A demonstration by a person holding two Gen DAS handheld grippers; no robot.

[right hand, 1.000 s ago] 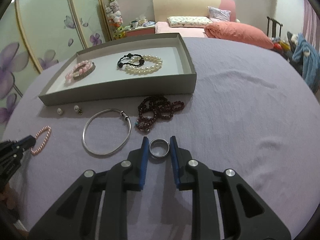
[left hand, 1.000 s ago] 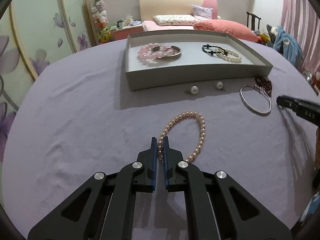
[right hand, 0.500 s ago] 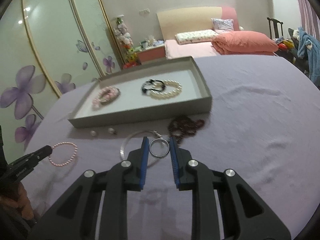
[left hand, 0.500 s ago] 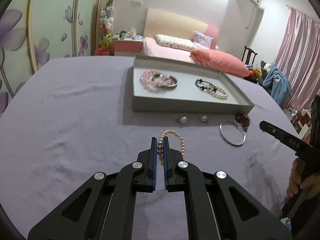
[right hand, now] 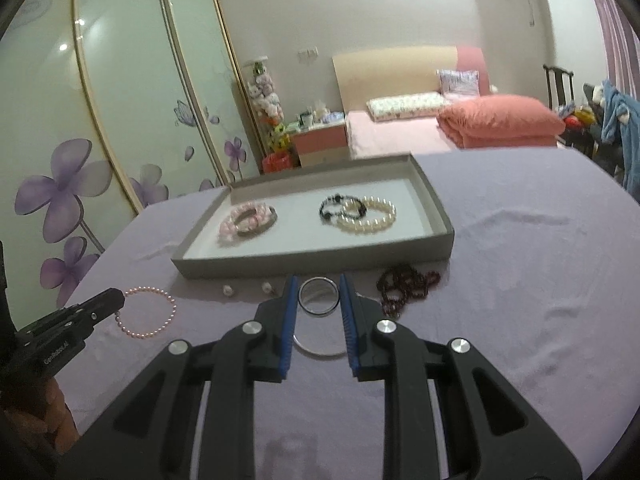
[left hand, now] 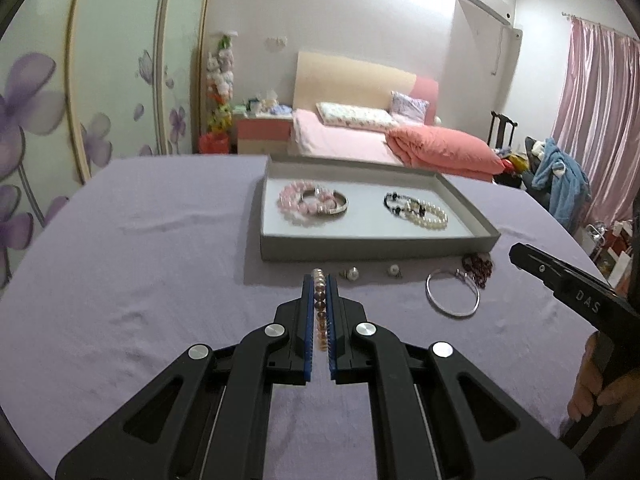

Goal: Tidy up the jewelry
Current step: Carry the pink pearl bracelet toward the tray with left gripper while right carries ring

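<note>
Left wrist view: the left gripper (left hand: 319,280) is clamped on a pink pearl bracelet (left hand: 319,304), lifted above the purple tablecloth (left hand: 132,288). The bracelet is seen edge-on between the blue pads, so only one line of beads shows. Beyond it stands a grey tray (left hand: 372,246) holding a pink bead bracelet (left hand: 294,204) with a metal bangle (left hand: 334,205) lying over it, and a black bead bracelet (left hand: 396,203) overlapping a white pearl bracelet (left hand: 430,216). In front of the tray lie two pearl earrings (left hand: 352,273), a thin silver bangle (left hand: 452,296) and dark red beads (left hand: 478,266), partly hidden behind the right gripper (left hand: 520,252). That gripper enters from the right edge, cut off, its side reading "DAS".

Right wrist view: the right gripper (right hand: 319,280) holds a silver ring (right hand: 319,295) between its blue pads, raised off the cloth. The ring and fingers cover most of the thin silver bangle (right hand: 320,350). The left gripper (right hand: 116,298) shows at the left edge, pinching the pink pearl bracelet (right hand: 150,312), which hangs as an open loop. Small white lettering on its body is too blurred to read. The tray (right hand: 320,256) sits behind, with the dark red beads (right hand: 404,284) before its right corner.
</note>
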